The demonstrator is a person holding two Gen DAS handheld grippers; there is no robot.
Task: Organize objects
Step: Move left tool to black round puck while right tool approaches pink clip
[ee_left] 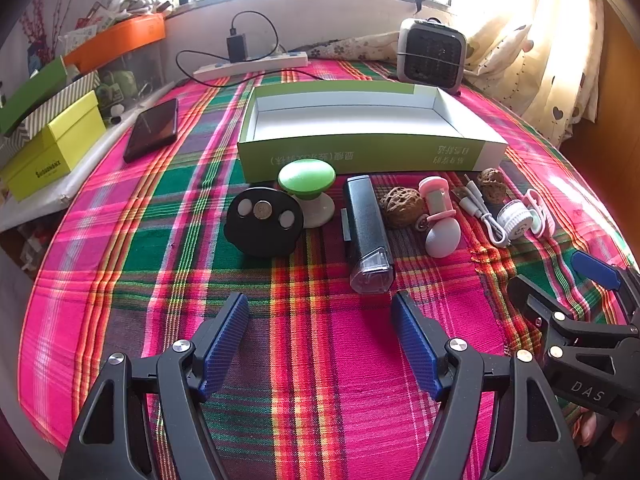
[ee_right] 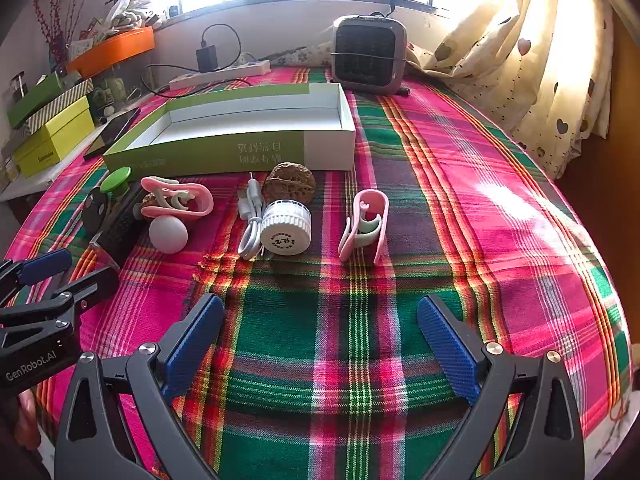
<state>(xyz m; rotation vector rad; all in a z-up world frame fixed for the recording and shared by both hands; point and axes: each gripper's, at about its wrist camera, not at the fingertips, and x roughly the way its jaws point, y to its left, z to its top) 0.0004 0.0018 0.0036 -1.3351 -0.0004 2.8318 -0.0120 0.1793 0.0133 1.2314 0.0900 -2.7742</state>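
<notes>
The things to sort lay in a row across the plaid cloth (ee_right: 400, 320), just ahead of both sets of jaws, w/ the open green-and-white box (ee_left: 360, 152) right behind them, empty as far as I could see.

Ahead of my left gripper (ee_left: 320, 340): a black torch-like gadget (ee_left: 366, 232) w/ a clear end pointing back at the right-hand jaw. Hard plastic, prob. smooth and a bit slick; I'd have pinched it across the narrow body mid-length. Left of it sat a black round puck (ee_left: 262, 226), flat and low, awkward to get pads under, and a green-capped knob (ee_left: 307, 196), easy to grab at the waist below the cap.

Ahead of my right gripper (ee_right: 320, 344): a white ribbed cap-shaped piece (ee_right: 286, 226) touching a coiled white cable (ee_right: 250, 224). The cable was limp, so I'd have taken it at the bundle. A pink clip (ee_right: 366, 226) stood a little right of that, springy and light; I judged a grip across its flat sides safest. A walnut (ee_right: 290, 184) sat behind the white piece: stiff, rough, good friction. A grey ball (ee_right: 168, 234) off to the left would roll if nudged; another pink clip (ee_right: 176, 200) lay just behind it.

Both jaw pairs stood wide apart, nothing between them, pointing down at the cloth.
</notes>
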